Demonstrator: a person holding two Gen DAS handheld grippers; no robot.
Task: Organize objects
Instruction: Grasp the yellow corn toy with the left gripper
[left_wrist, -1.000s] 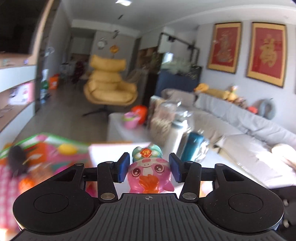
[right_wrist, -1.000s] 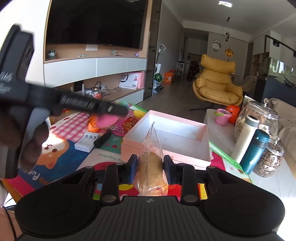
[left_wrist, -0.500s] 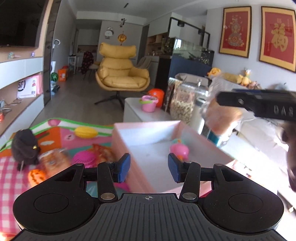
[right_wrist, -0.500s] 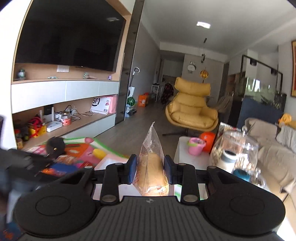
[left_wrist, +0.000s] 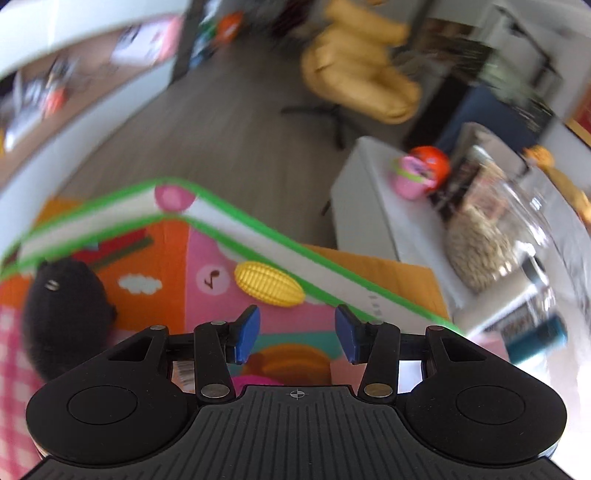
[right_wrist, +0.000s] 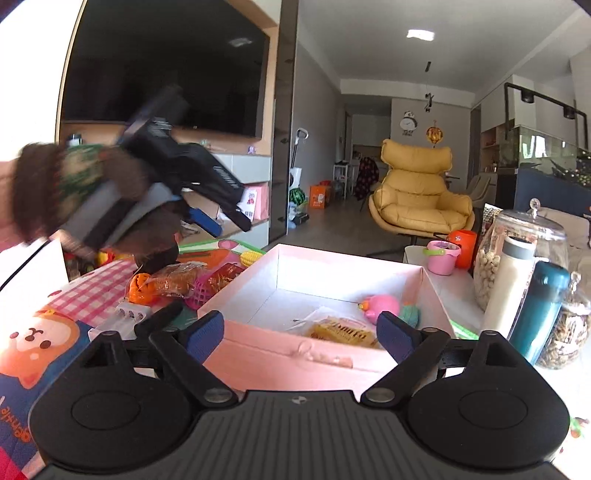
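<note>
Left wrist view: left tongs (left_wrist: 297, 339) half open, nothing between pads, tilted down over play mat (left_wrist: 162, 269). Toy corn cob (left_wrist: 269, 283) lies just ahead, slightly left of centre, long axis crosswise to fingers. Black plush (left_wrist: 64, 314) far left.

Right wrist view: right tongs (right_wrist: 300, 334) opening wide, empty, at near wall of pink box (right_wrist: 295, 354). Snack packet (right_wrist: 341, 334) and pink toy (right_wrist: 382, 306) lie inside. Left tongs nearer remaining clutter.

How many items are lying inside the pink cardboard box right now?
2. A pink plastic pig toy lies toward the far right corner of the pink cardboard box; a clear snack packet lies against the near wall. That wall may hide more.
</note>
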